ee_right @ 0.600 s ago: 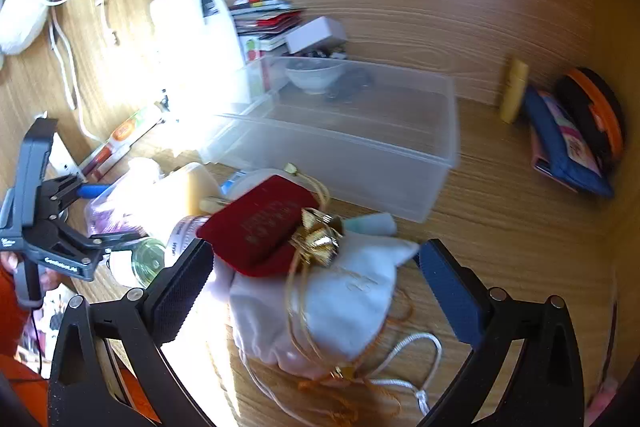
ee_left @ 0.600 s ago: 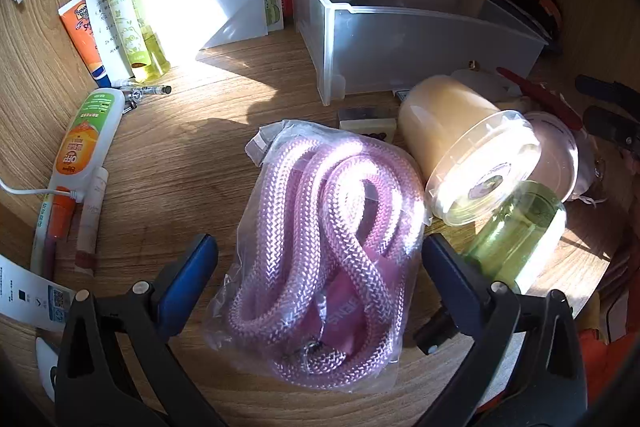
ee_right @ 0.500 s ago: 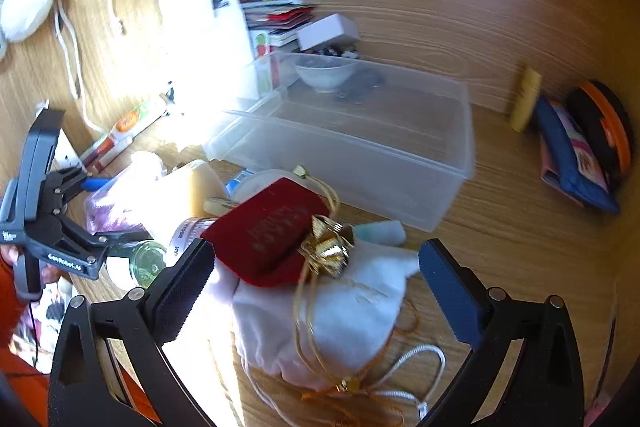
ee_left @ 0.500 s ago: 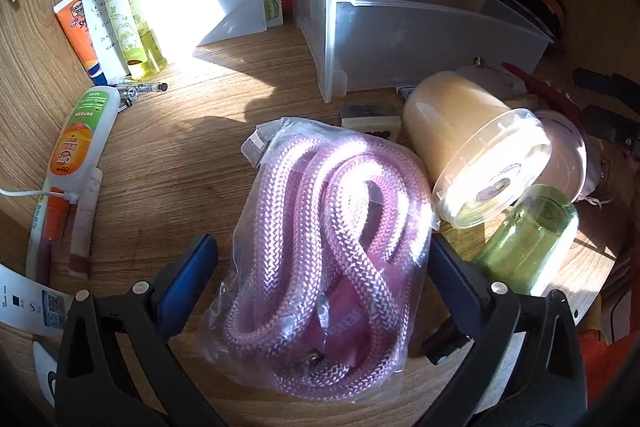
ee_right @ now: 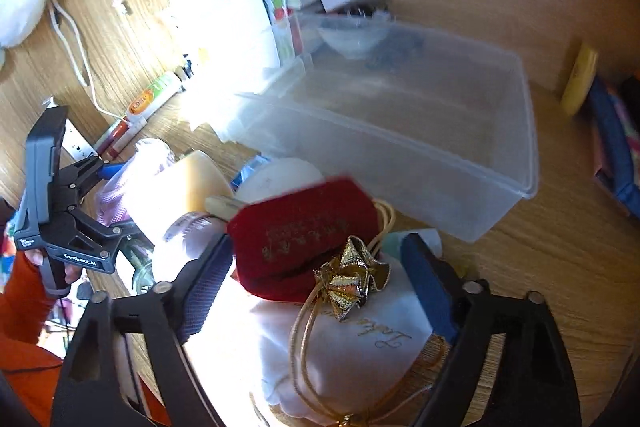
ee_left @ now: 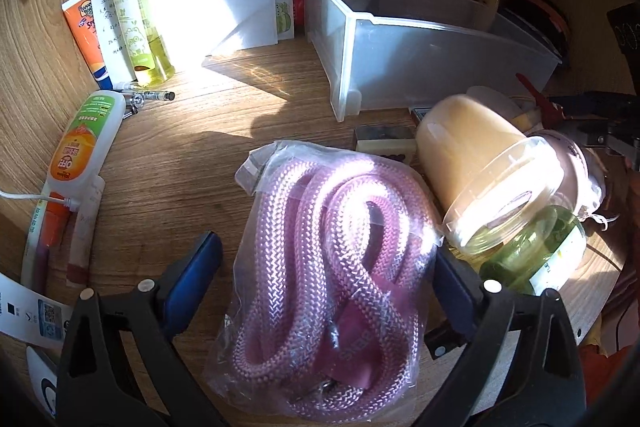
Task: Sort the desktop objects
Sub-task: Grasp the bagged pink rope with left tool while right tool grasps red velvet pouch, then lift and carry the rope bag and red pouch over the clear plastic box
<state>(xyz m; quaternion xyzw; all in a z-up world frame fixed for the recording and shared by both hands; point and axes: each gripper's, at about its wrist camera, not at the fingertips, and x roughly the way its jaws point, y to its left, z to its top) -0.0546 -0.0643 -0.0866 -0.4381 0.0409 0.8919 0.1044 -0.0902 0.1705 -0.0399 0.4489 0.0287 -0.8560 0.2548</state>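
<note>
A cluttered wooden desk (ee_left: pixel 168 163) is seen from two handheld grippers, with a clear plastic bin (ee_left: pixel 420 59) as the landmark at the back. In front of the bin's near-left corner lies a bag of pink rope (ee_left: pixel 332 267), a clear plastic packet holding thick coiled cord. Its long axis runs from the camera toward the bin, with the folded top end pointing at the bin and slightly left. The left gripper (ee_left: pixel 326 283) sits over the near half of the bag with its jaws spread wide, one blue pad on each side; the right pad is against the bag's edge, the left pad stands apart from it. To the right of the bag, in front of the bin, a cream jar (ee_left: pixel 476 163) lies on its side with its clear lid facing the camera, and a green bottle (ee_left: pixel 536 251) lies just beside it. Left of the bin stand a tall yellow spray bottle (ee_left: pixel 136 11) and white papers. In the right wrist view, a red pouch (ee_right: pixel 304 235) with a gold bow rests on top of a white drawstring bag (ee_right: pixel 352 347), both in front of the bin's long front wall (ee_right: pixel 384 163). The right gripper (ee_right: pixel 316 279) has its jaws partly closed around these pouches; whether the pads press on them I cannot tell.
</note>
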